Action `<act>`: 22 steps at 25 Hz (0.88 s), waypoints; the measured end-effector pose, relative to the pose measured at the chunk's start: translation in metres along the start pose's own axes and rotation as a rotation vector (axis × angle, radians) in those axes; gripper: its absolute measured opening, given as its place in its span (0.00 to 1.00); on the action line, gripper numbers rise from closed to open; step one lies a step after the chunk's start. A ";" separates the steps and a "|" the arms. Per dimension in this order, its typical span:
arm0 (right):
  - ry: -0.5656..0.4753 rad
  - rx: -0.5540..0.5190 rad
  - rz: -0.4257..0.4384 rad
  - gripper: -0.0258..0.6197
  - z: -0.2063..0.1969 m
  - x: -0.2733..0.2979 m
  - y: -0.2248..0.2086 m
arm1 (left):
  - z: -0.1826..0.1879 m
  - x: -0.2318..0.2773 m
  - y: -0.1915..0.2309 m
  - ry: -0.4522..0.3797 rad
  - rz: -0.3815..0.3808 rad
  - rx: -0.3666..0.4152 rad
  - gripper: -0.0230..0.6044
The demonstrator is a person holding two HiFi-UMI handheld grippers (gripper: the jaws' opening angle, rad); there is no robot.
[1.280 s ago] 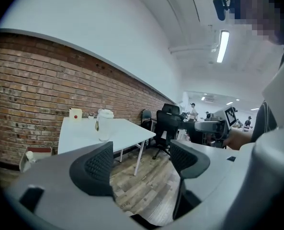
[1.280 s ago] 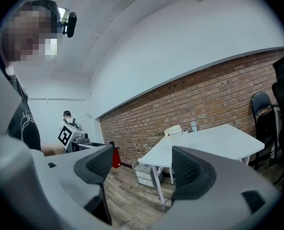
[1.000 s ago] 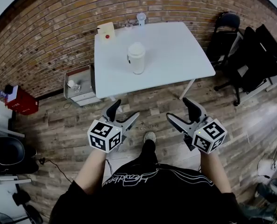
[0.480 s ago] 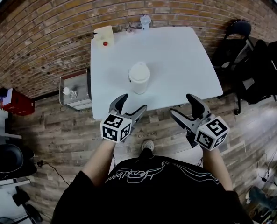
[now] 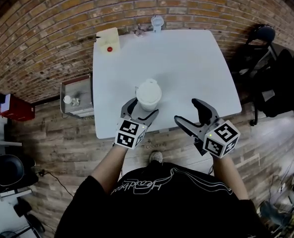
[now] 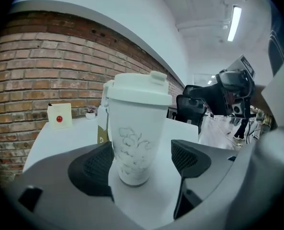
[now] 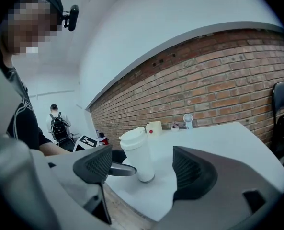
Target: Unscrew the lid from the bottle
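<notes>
A white bottle [image 5: 148, 95] with a white screw lid [image 6: 138, 88] stands upright near the front edge of the white table [image 5: 186, 63]. A faint line drawing marks its side [image 6: 130, 147]. My left gripper [image 5: 141, 110] is open, its jaws reaching to either side of the bottle's base without clamping it. My right gripper [image 5: 192, 114] is open too, held over the table's front edge to the right of the bottle. In the right gripper view the bottle [image 7: 138, 154] shows between the jaws, farther off, with a finger [image 7: 119, 169] of the left gripper beside it.
A cream box with a red dot [image 5: 108, 40] and a small white fan [image 5: 157, 22] sit at the table's far edge by the brick wall. A metal cart [image 5: 77, 95] stands left of the table, black chairs [image 5: 265, 68] to the right. Another person [image 7: 58, 123] stands far off.
Both grippers have moved forward toward the table. The left one has come up to the bottle so its jaws now flank it; the right has reached the table's edge.
</notes>
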State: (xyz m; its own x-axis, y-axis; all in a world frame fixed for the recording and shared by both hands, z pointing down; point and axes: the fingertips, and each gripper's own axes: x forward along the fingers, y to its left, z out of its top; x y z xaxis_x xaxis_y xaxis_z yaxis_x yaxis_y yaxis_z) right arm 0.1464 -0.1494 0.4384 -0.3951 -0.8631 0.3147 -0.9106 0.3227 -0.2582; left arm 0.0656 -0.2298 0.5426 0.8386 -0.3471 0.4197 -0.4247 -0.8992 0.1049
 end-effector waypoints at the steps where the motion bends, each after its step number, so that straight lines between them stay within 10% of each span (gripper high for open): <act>1: 0.003 -0.005 0.013 0.62 0.001 0.006 0.000 | 0.001 0.003 0.002 -0.005 -0.001 0.007 0.65; 22: 0.109 -0.258 0.251 0.62 0.023 0.113 0.041 | -0.001 0.010 0.010 0.003 -0.015 0.016 0.60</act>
State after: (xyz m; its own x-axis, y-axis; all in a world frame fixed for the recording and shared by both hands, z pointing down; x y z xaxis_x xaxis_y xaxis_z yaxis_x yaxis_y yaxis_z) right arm 0.0666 -0.2427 0.4424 -0.6078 -0.7027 0.3699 -0.7789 0.6183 -0.1053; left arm 0.0700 -0.2420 0.5485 0.8438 -0.3328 0.4209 -0.4065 -0.9085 0.0965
